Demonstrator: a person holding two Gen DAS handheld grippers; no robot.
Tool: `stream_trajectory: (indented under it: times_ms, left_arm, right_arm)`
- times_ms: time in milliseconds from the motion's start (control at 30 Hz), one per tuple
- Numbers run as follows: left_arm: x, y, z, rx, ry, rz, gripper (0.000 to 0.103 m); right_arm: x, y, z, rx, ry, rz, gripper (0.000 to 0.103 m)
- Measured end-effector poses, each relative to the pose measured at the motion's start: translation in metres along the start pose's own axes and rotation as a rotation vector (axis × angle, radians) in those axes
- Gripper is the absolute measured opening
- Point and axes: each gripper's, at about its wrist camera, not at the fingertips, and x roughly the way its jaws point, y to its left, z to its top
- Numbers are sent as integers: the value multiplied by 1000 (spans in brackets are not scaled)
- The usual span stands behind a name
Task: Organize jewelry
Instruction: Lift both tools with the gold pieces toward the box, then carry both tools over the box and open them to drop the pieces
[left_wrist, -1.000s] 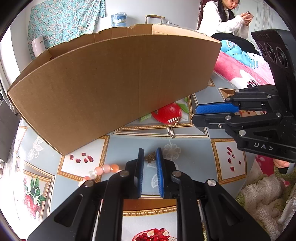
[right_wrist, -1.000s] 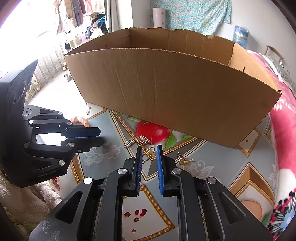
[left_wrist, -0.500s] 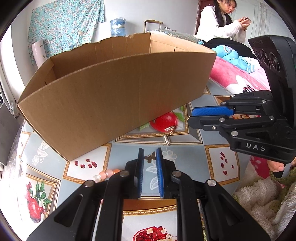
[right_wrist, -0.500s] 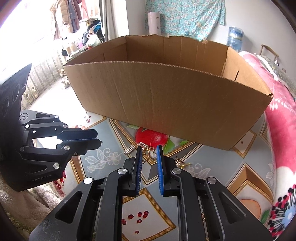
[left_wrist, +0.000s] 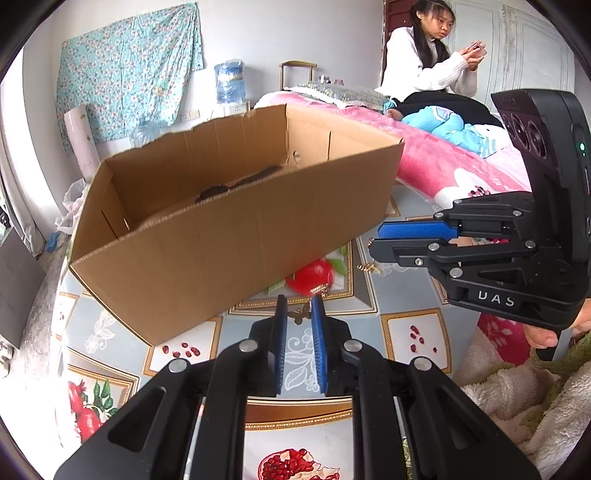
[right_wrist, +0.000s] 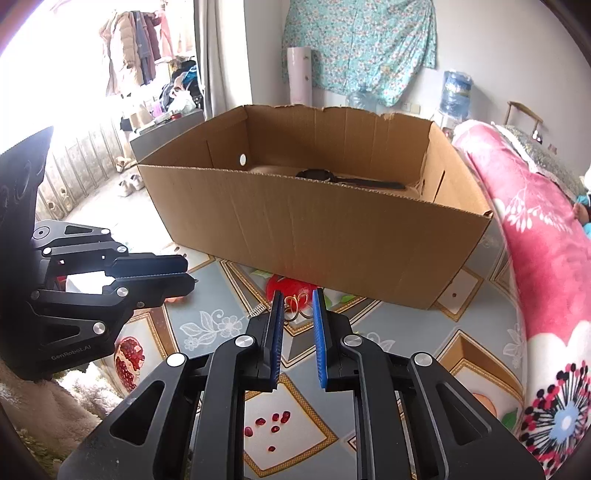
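1. Left wrist view, far left: flowered cloth (left_wrist: 129, 77) hung on the wall, a pale roll (left_wrist: 82, 142) standing below it.
2. Cardboard box (left_wrist: 236, 236) sits on the patterned floor mat (left_wrist: 413, 332), open at the top; a dark watch (left_wrist: 236, 184) lies inside on its bottom.
3. Left gripper (left_wrist: 299, 314), centre bottom: blue pads drawn close, a small gold butterfly piece (left_wrist: 300, 313) nipped at the tips. It hangs above the mat, in front of the box's near wall.
4. Right of that, a small gold spiral piece (left_wrist: 367, 267) shows just below the tips of the right gripper (left_wrist: 373, 242). Whether it is held or lies on the mat, cannot tell from this side.
5. Far right: a hand (left_wrist: 546, 334) on the right gripper's handle; a person in a white top (left_wrist: 424, 62) sits on the pink bed (left_wrist: 436, 162) behind.
6. Right wrist view, left: left gripper (right_wrist: 190, 275) seen side-on, jaws nearly together.
7. Centre: right gripper (right_wrist: 297, 306), pads drawn near, clamped on a gold looped-wire earring (right_wrist: 297, 308) at the tips, held off the mat just short of the box (right_wrist: 314, 236).
8. A small spring-like piece (right_wrist: 256, 311) shows just left of the tips, over the mat.
9. The watch (right_wrist: 332, 177) is visible over the box's near rim.
10. Right edge: pink blanket (right_wrist: 535, 236).
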Motion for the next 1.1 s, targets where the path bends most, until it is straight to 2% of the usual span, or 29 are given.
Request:
stream_trajectory:
  times_ms: [167,300,533,667,767,867,967,1100]
  left_arm:
    - [-14,0,4,1,-33,-4,13]
    - [-34,-1,18,3,-94,-14,13]
    - [-63,8,49,1,-219,2,13]
    - [-62,21,66,-27,-244,-2,13]
    - [-48,34,85,-48,-220,-18,13]
    - [-28,49,106,-72,-172,-60,13]
    - [3,72,133,-123,-76,-126,13]
    - [57,93,160,-176,81,-187,13]
  right_arm:
    - [-13,1,1,-2,-30,-6,13]
    - [-32,2,4,-3,-72,0,13]
    - [-63,-5,30,-9,-179,33,13]
    - [-64,-11,50,-24,-229,39,13]
    - [-51,-21,67,-23,-229,69,13]
    - [-32,-32,86,-15,-192,117,13]
    - [-2,-47,112,7,-116,173,13]
    - [37,-60,133,39,1,205,13]
